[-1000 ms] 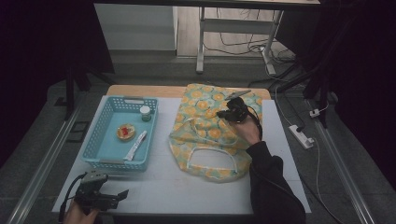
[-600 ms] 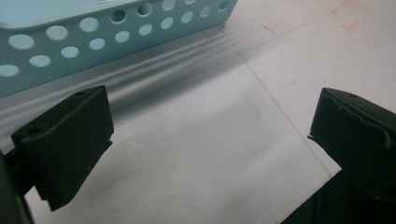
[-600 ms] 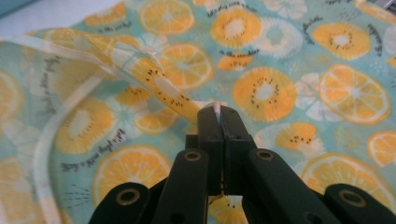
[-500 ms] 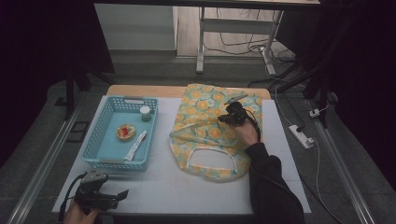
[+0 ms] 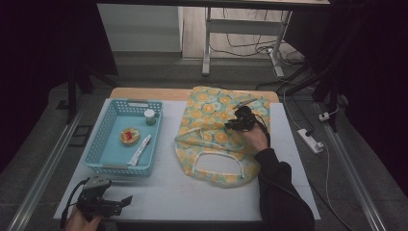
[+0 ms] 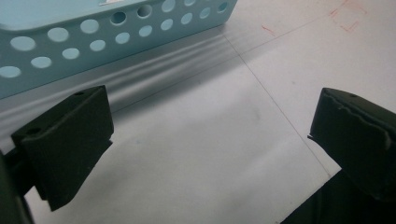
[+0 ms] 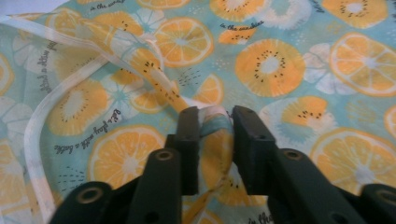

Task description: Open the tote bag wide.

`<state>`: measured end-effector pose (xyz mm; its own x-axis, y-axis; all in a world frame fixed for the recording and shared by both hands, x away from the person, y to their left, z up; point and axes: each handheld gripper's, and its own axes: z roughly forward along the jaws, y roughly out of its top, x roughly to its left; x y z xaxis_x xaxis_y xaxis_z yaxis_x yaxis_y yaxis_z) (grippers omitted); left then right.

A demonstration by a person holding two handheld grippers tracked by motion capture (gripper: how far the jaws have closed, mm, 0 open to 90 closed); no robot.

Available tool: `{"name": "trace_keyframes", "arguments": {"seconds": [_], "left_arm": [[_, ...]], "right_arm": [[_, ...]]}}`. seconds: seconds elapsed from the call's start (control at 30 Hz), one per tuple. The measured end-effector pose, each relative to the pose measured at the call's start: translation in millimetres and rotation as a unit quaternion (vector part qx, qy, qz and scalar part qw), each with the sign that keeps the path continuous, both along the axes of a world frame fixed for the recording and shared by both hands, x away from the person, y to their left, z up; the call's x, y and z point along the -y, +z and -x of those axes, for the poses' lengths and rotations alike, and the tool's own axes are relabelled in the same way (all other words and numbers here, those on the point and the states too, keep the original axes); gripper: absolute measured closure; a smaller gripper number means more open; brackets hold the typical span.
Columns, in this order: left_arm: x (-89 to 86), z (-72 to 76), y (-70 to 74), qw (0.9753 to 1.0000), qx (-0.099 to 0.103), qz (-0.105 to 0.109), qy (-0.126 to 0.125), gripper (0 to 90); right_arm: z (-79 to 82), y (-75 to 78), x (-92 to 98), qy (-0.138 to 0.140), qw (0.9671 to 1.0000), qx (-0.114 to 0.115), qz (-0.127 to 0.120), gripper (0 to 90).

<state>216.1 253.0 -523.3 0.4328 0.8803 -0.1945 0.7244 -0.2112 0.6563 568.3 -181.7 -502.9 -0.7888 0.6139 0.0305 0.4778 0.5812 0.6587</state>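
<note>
Pinching a raised fold of the fruit-print bag (image 7: 280, 70) between nearly closed jaws, the right hand-held gripper (image 7: 215, 122) sits over the bag's far right part on the table (image 5: 168, 192). The left hand-held gripper (image 6: 210, 135) rests at the table's near left corner, jaws wide apart and holding nothing, beside the blue basket (image 6: 70, 42).

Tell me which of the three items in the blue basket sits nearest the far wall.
The small white-capped jar. It stands at the far right corner of the basket; the round red-and-yellow item lies mid-basket, and the white tube lies nearer the person.
</note>
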Motion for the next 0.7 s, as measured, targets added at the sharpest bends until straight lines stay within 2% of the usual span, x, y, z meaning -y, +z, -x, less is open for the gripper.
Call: {"name": "trace_keyframes", "arguments": {"seconds": [0.2, 0.4, 0.5, 0.57, 0.7], "left_arm": [[-0.2, 0.2, 0.0, 1.0, 0.001, 0.002, 0.0, 0.0], [-0.3, 0.5, 0.1, 1.0, 0.003, 0.001, 0.0, 0.0], [0.0, 0.6, 0.1, 1.0, 0.004, 0.001, 0.0, 0.0], [0.0, 0.5, 0.2, 1.0, 0.004, 0.0, -0.001, 0.0], [0.1, 0.6, 0.3, 1.0, 0.004, -0.001, -0.001, 0.0]], "right_arm": [[3.6, 6.3, 2.2, -0.005, 0.9999, -0.002, -0.011, 46.2], [11.5, 16.2, 0.8, -0.009, 0.9998, 0.006, -0.019, 30.5], [18.0, 23.0, 0.7, -0.002, 0.9996, 0.016, -0.023, 24.0], [21.8, 27.2, 0.6, 0.003, 0.9994, 0.012, -0.032, 18.6], [32.1, 32.4, -3.1, 0.021, 0.9992, 0.012, -0.032, 11.7]]}}
